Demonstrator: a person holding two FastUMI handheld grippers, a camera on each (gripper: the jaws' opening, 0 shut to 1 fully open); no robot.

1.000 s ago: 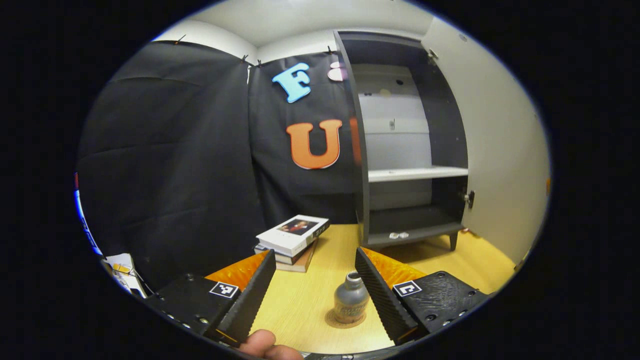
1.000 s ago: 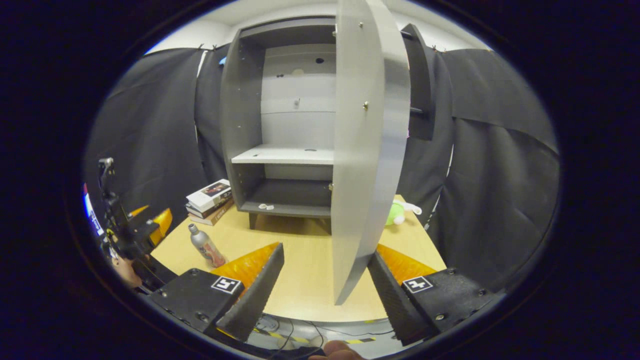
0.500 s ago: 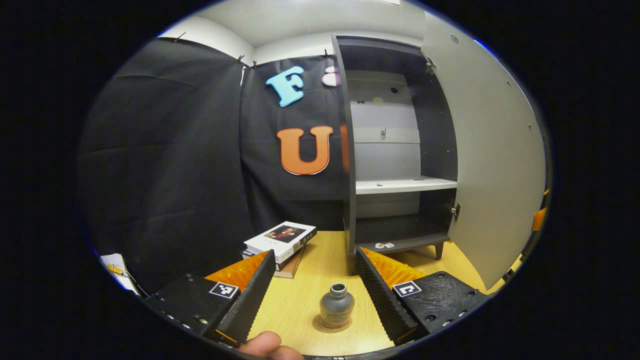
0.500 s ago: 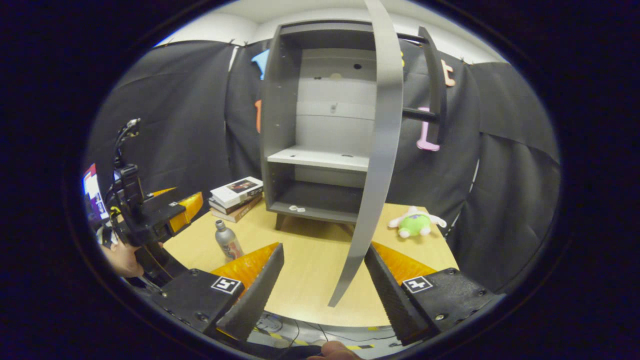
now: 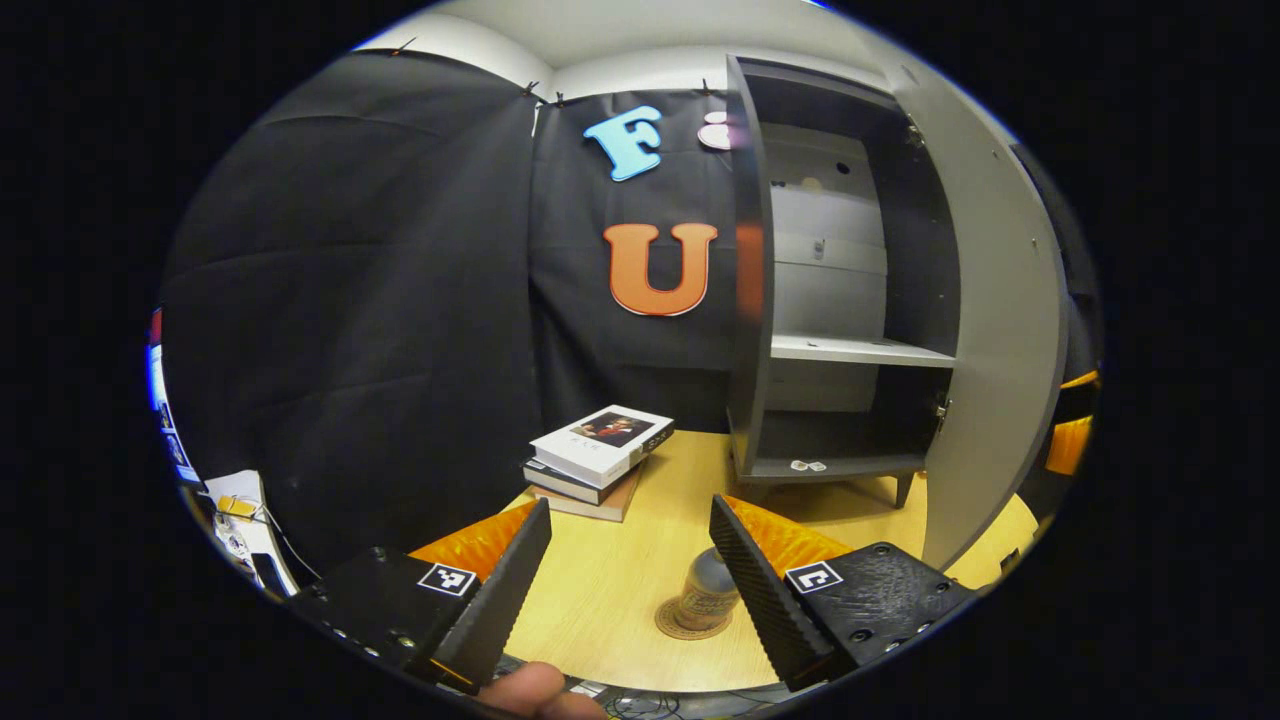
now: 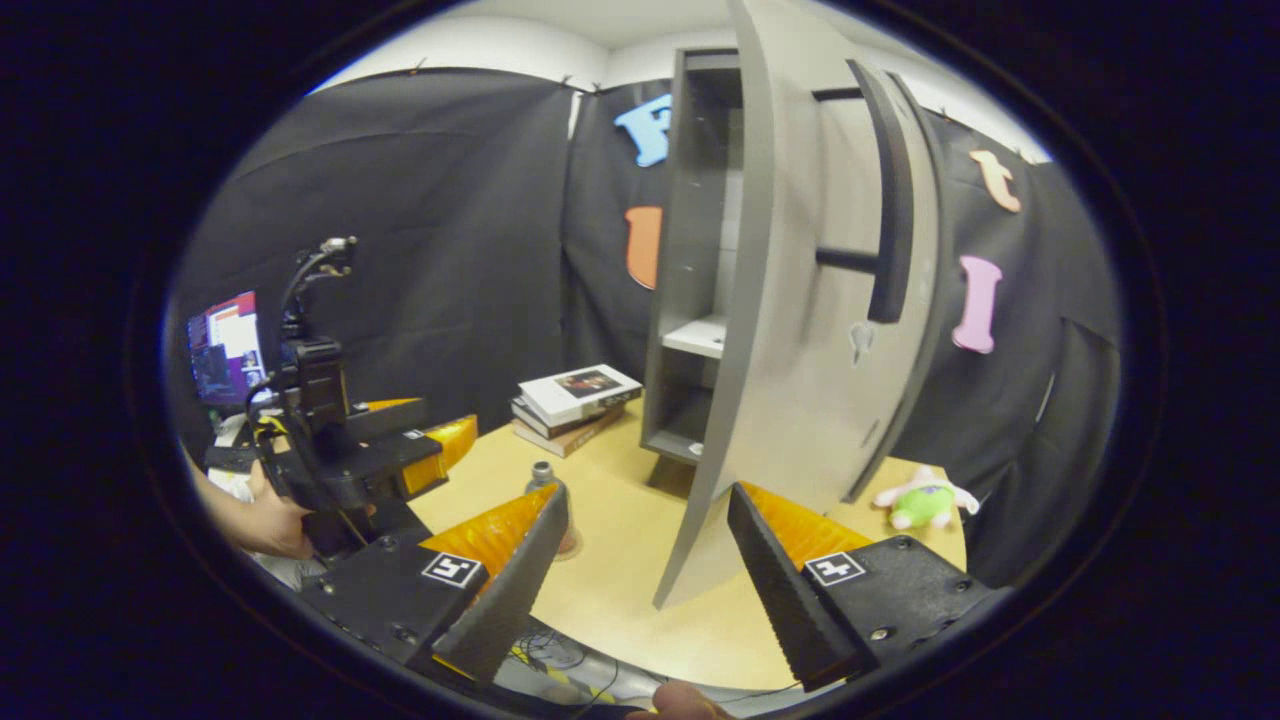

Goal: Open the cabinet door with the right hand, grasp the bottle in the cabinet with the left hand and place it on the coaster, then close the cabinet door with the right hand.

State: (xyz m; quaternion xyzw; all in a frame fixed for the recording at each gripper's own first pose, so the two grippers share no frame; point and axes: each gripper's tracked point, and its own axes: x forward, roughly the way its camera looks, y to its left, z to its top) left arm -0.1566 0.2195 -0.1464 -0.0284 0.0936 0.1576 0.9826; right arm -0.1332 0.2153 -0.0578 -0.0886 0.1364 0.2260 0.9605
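Bottle [image 5: 707, 592] stands upright on coaster [image 5: 690, 622] on the table [image 5: 620, 590], just ahead of left gripper [image 5: 630, 580], whose jaws gape wide, holding nothing. Closing the door is what's left. Right gripper [image 6: 648, 565] wide open too, empty; cabinet door [image 6: 800, 350] edge sits between its jaws toward 12 o'clock, whether it touches either finger I can't tell. Door's long axis vertical, door half-swung, handle [image 6: 890, 200] at 1 o'clock. Cabinet [image 6: 695, 280] lies at 12. Right gripper is nearer the door, so the push is its.
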